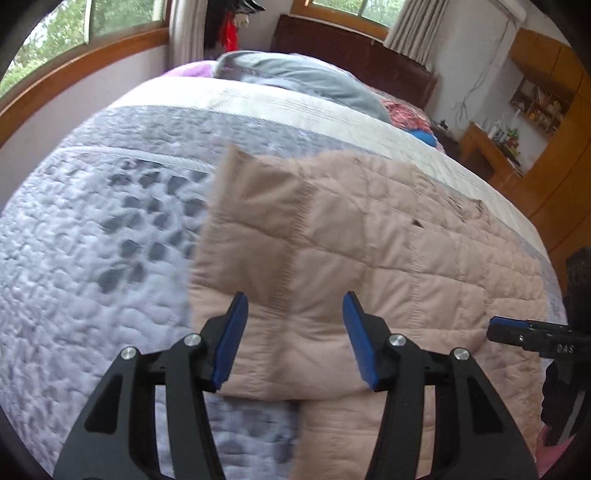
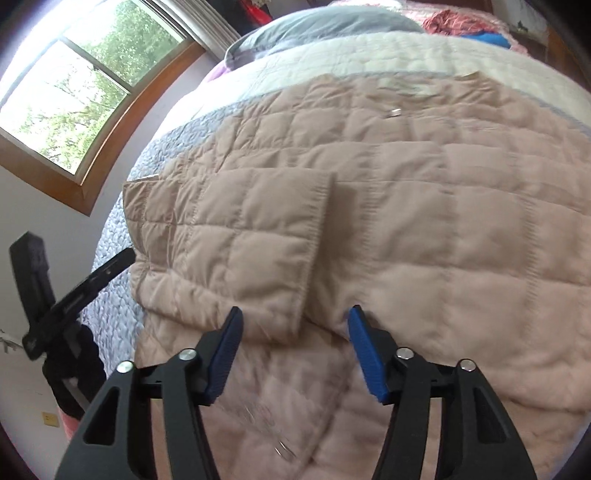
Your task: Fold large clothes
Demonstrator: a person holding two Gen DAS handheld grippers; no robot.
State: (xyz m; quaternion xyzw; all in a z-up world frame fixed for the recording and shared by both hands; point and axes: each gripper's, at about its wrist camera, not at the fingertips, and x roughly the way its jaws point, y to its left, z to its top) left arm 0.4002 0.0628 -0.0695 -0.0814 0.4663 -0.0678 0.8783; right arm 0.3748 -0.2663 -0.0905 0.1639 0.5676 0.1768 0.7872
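Observation:
A pale beige quilted puffer jacket [image 1: 388,240] [image 2: 424,221] lies spread flat on the bed. One sleeve [image 2: 240,236] is folded in over its body, with the cuff edge pointing toward the jacket's middle. My left gripper [image 1: 295,299] hovers over that folded sleeve [image 1: 255,229] near the jacket's left edge, jaws open with nothing pinched. My right gripper [image 2: 295,310] hangs over the sleeve's lower corner, open as well, with fabric below it but not gripped. Each gripper shows at the edge of the other's view: the right gripper [image 1: 517,332], the left gripper [image 2: 107,269].
The bed carries a grey-lilac quilted bedspread [image 1: 92,240] with a white band across it. A grey pillow [image 1: 295,81] and a heap of red and blue clothes [image 2: 469,26] lie at the head end. A window [image 2: 85,96] is on the left, wooden cabinets [image 1: 554,147] on the right.

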